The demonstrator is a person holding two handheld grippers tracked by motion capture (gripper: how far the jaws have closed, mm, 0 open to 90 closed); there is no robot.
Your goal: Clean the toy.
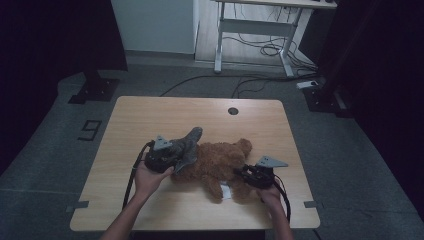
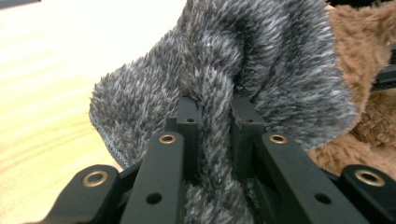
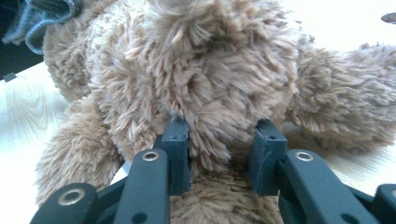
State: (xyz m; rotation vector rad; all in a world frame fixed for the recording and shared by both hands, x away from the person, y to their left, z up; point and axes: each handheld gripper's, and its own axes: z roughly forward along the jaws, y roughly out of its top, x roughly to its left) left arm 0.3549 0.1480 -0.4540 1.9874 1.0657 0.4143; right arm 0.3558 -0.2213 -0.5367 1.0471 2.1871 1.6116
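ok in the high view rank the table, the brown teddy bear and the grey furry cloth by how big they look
1. table
2. brown teddy bear
3. grey furry cloth, partly hidden behind the left hand-held gripper

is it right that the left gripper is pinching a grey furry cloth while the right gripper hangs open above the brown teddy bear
Not quite. The left gripper does pinch the grey furry cloth, but the right gripper is not hanging open above the brown teddy bear: the right gripper view shows its jaws closed on the bear's plush.
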